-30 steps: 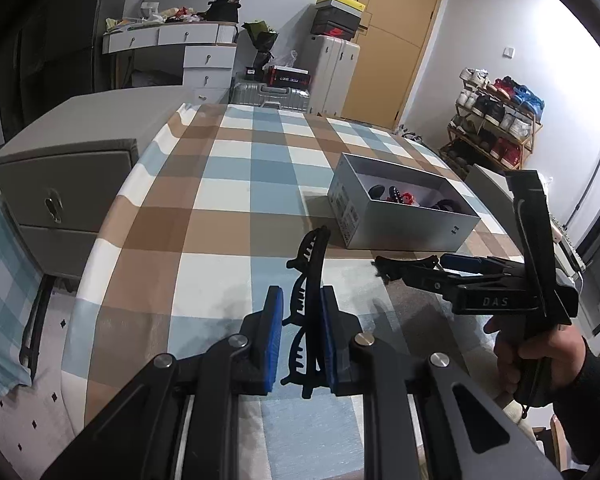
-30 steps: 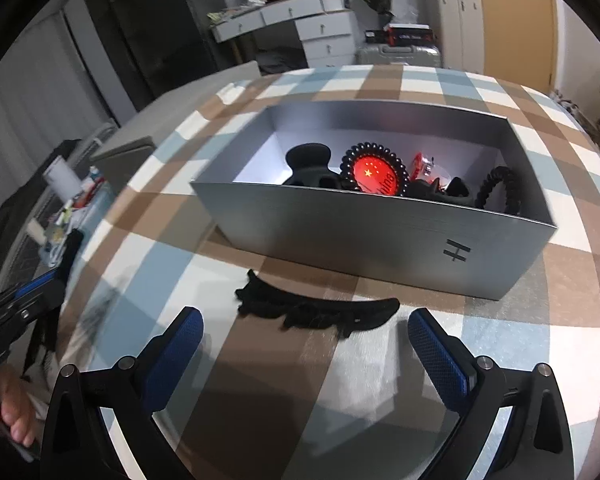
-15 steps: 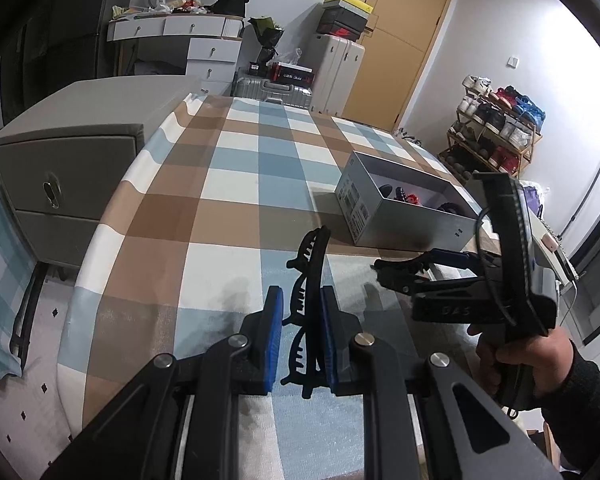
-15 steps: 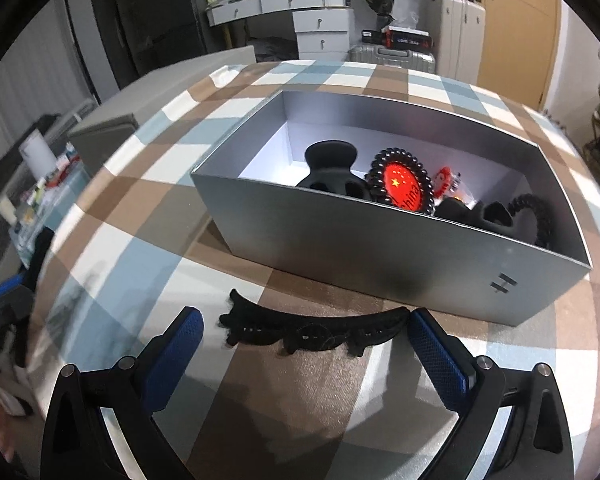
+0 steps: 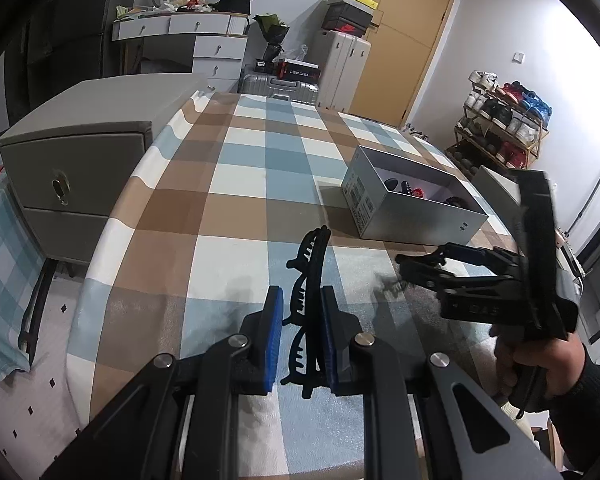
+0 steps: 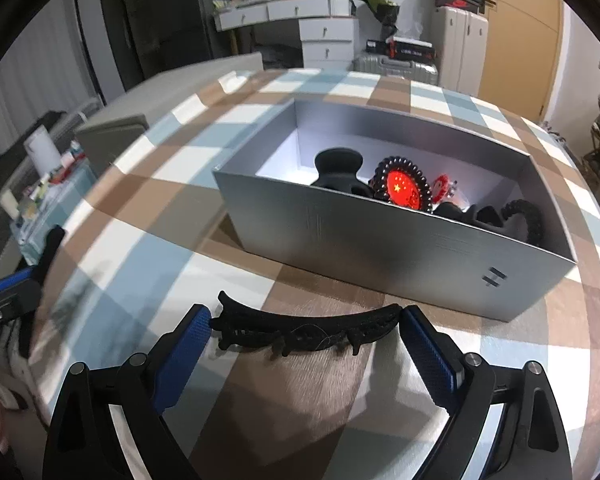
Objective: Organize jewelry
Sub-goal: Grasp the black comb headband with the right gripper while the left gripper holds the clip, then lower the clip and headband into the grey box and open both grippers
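Left wrist view, L to R: dark wardrobe at far left, grey cabinet w/ a keyhole drawer tight against the table's left edge, blue-check cloth below it. Behind: white dresser piled w/ clutter, silver suitcase, white case w/ shoeboxes stacked on top, wood door. Far right, shoe rack full of sneakers against a white wall.

Table is covered in a brown/blue/white check cloth, edge rounded by the lens.

Left gripper is clamped on a black clip, held edge-on betw. the blue pads, teeth facing left, tip sticking out past the fingers above the cloth.

Grey box sits open on the right part of the table, a few hair pieces inside. Right gripper w/ the person's hand below-right, in front of the box.

Right wrist view: 2nd clip, black, curved, lies flat on the cloth just in front of the box's near wall, crosswise betw. the right gripper's fingers. Jaws have just been closing in; pads stand at the clip's two ends, contact not clear, clip on the table. In the box: black claw clip, red beaded badge, black spiral tie.
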A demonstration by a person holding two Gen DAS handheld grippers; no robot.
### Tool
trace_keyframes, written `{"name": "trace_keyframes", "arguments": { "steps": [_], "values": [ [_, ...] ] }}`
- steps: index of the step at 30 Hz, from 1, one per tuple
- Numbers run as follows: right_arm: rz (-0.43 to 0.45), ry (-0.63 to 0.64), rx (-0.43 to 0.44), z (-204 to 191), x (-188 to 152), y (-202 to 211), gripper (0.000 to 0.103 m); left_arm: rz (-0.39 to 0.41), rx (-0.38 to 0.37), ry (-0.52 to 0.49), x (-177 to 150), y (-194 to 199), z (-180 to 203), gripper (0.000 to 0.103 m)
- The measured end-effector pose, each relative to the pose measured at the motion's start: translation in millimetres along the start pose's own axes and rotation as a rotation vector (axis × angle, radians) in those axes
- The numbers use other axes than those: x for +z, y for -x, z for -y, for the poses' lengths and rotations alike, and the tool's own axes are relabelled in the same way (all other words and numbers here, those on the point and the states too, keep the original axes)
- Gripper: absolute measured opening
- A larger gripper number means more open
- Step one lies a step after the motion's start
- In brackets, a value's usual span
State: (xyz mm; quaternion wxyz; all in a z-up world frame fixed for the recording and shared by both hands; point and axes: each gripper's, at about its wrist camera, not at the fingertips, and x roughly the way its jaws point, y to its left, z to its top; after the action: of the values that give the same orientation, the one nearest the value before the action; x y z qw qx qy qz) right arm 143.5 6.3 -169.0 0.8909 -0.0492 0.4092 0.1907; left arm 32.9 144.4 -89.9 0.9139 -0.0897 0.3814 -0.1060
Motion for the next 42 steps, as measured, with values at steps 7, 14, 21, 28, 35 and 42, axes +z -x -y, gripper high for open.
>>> {"name": "trace_keyframes", "arguments": {
  "steps": [7,14,21,28,35,42],
  "values": [
    [0.090,-0.026,0.063,12,-4,40,0.095,0.006,0.018,-0.030,6,3,17,0.013],
    [0.177,-0.099,0.125,39,4,77,0.095,0.022,0.028,-0.081,24,1,41,0.013],
    [0.268,-0.115,0.154,65,15,104,0.096,0.042,-0.015,-0.155,52,-12,74,0.013],
    [0.314,-0.153,0.180,89,33,106,0.096,0.032,-0.036,-0.178,82,-40,98,0.013],
    [0.310,-0.152,0.192,104,52,90,0.096,-0.026,-0.054,-0.172,98,-77,107,0.013],
    [0.299,-0.152,0.205,112,64,67,0.096,-0.073,-0.070,-0.180,100,-97,116,0.013]
  ]
}}
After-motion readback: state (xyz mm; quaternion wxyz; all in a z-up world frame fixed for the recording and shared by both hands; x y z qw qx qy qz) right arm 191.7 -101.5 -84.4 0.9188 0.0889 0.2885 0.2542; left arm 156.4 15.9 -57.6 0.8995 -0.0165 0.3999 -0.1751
